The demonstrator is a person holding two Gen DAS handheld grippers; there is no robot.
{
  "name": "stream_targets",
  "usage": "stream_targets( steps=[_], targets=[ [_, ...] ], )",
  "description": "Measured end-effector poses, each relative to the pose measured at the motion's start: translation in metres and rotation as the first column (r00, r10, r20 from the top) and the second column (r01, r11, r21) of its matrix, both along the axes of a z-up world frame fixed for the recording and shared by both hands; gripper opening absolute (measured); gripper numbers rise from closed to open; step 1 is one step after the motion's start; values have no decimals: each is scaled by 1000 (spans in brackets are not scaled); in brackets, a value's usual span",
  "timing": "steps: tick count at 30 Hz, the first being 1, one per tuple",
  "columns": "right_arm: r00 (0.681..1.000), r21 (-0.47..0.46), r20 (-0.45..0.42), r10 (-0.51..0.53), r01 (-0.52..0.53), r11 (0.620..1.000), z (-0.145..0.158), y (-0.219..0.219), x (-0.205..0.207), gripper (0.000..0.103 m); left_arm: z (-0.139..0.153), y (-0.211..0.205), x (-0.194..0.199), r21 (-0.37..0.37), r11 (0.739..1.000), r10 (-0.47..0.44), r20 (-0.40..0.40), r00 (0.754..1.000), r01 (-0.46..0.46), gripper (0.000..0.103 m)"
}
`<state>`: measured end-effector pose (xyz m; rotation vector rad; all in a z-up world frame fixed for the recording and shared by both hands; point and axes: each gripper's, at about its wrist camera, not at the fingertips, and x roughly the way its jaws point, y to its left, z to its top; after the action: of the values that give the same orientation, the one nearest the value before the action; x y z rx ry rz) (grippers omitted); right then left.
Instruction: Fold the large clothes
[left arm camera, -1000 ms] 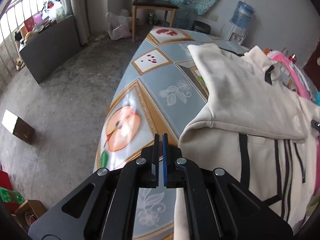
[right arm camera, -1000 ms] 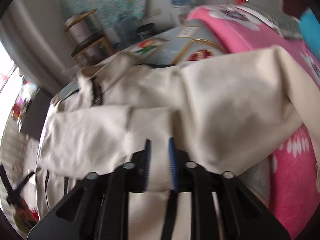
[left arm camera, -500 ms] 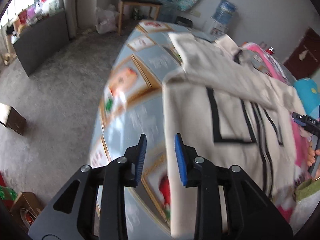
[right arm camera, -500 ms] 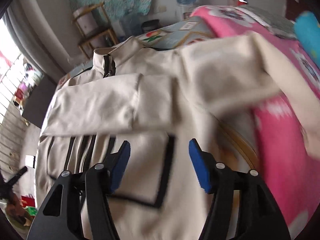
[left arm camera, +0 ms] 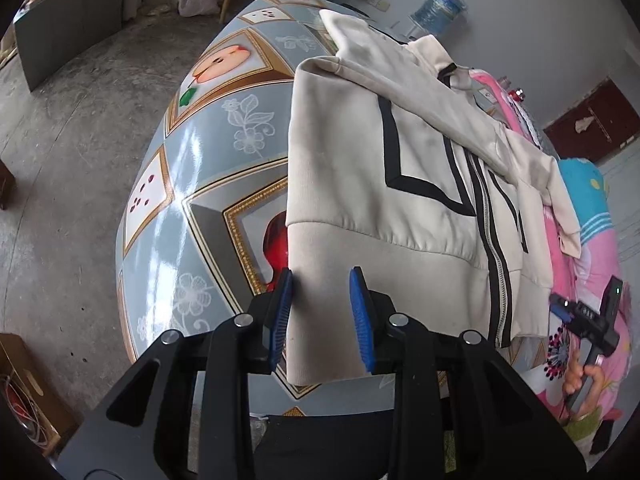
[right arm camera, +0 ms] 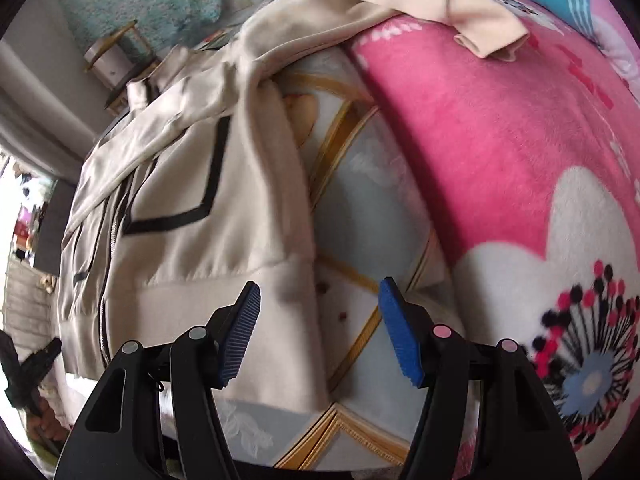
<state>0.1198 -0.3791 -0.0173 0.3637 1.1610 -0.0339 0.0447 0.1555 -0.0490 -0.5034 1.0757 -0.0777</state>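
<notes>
Cream jacket (left arm camera: 360,184) with black stripes; grey-blue tablecloth (left arm camera: 208,152) with gold-framed fruit panels, white flowers; pink blanket (right arm camera: 500,168) with white, black-dotted blossoms; black grippers, blue pads (right arm camera: 240,336).

Bright daylight, glare on the glossy tablecloth (left arm camera: 176,200), fisheye-warped edges, slight right-view blur.

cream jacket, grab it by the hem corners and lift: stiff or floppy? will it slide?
Likely floppy: the cream jacket drapes over the table edge, and its sleeve lies limp on the pink blanket. The ribbed hem looks thick, so probably easy to pinch. The tabletop looks glossy, so a pull would probably drag the whole jacket.
</notes>
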Motion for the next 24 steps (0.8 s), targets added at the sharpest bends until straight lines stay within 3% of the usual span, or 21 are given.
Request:
stream_targets(
  steps=[3, 5, 7, 8, 11, 15, 18, 20, 24],
  targets=[
    [998, -5, -32, 49, -49, 999, -7, 17, -6, 38, -4, -1, -5, 5, 999, 32, -3, 999, -32, 26],
    [997, -45, -39, 60, -62, 997, -12, 25, -8, 33, -4, -4, -9, 22, 998, 50, 4, 999, -50, 26],
    [997, -109, -22, 75, -77, 991, -11, 34, -15, 14, -4, -13, -11, 91, 994, 67, 18, 998, -68, 14],
    [997, -107, -12, 81, -82, 991, -11, 36, -17, 10, -3, -15, -11, 118, 991, 64, 24, 998, -67, 12],
    [995, -144, 18, 102, -99, 985, 1, 43, -21, 8, 13, -31, -13, 237, 971, 15, 72, 997, -32, 6],
    [982, -192, 116, 148, -124, 973, 54, 46, -34, 5, 69, -33, -36, 268, 963, -39, 177, 983, -10, 3],
    [973, -229, 156, 168, -129, 965, 84, 47, -46, 5, 93, -34, -55, 273, 962, -64, 184, 981, 12, 3],
    [975, -243, 139, 174, -137, 960, 85, 46, -56, 5, 86, -34, -67, 283, 959, -73, 138, 988, 31, 3],
    [990, -197, 15, 142, -137, 971, 34, 36, -64, 5, 28, -25, -70, 256, 965, -47, -30, 998, 53, 4]
  ],
)
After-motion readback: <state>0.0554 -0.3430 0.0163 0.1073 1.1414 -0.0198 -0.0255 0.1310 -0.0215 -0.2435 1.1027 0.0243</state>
